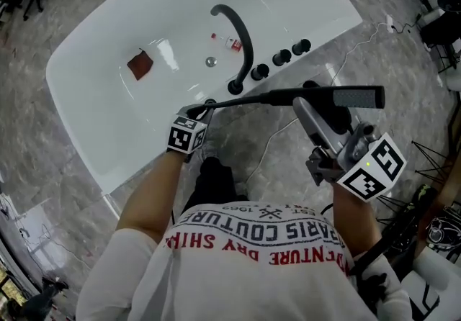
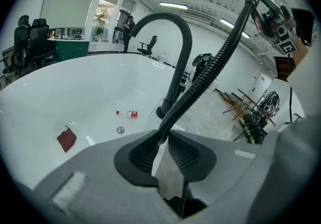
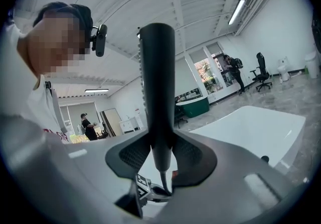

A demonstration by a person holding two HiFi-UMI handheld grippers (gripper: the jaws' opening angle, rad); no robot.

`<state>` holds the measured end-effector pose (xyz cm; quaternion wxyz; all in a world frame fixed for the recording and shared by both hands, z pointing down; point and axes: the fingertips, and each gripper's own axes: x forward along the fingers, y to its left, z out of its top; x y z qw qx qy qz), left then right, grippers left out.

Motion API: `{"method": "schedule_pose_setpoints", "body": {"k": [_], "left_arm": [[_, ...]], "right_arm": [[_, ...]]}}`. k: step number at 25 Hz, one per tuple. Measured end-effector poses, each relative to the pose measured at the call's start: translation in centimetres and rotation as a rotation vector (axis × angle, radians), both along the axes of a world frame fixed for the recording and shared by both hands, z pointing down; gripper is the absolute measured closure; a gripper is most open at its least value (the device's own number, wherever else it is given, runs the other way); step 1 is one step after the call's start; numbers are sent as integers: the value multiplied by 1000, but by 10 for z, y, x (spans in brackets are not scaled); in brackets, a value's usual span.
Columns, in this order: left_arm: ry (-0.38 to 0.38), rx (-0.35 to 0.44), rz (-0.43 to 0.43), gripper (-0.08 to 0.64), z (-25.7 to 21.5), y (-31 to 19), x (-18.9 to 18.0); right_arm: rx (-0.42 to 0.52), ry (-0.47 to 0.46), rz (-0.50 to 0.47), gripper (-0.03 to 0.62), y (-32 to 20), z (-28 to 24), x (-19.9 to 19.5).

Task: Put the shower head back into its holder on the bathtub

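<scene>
fingers of my right gripper [image 1: 301,105] are clamped on the handle of the black stick-shaped shower head [image 1: 356,98]. i hold it in the air beside the white oval bathtub [image 1: 144,17], outside the rim and near the row of black round knobs [image 1: 281,57]. my left gripper [image 1: 196,114] has its fingers pinched on the black ribbed hose [image 1: 234,101] just at the tub's edge, close to the base of the black arched faucet [image 1: 243,39]. a dark red cloth [image 1: 140,64] and a small clear bottle [image 1: 229,42] lie on the tub floor.
</scene>
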<state>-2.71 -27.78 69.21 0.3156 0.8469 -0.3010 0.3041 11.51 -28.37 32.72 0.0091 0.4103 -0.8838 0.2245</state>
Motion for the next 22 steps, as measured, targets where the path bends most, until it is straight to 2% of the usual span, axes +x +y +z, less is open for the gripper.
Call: {"method": "schedule_pose_setpoints", "body": {"k": [2, 8, 11, 16, 19, 22], "left_arm": [[-13, -3, 13, 489, 5, 1, 0], [-57, -6, 40, 473, 17, 15, -7], [-56, -21, 22, 449, 21, 26, -16], [34, -9, -55, 454, -4, 39, -32], [131, -4, -74, 552, -30, 48, -39], [215, 7, -87, 555, -59, 57, -45]], "right_arm": [[-5, -20, -23, 457, -1, 0, -8], [2, 7, -71, 457, -2, 8, -26], [1, 55, -90, 457, -3, 21, -33], [-36, 93, -122, 457, -9, 64, -50], [-78, 113, -149, 457, -12, 99, -68], [-86, 168, -184, 457, -13, 132, -85]]}}
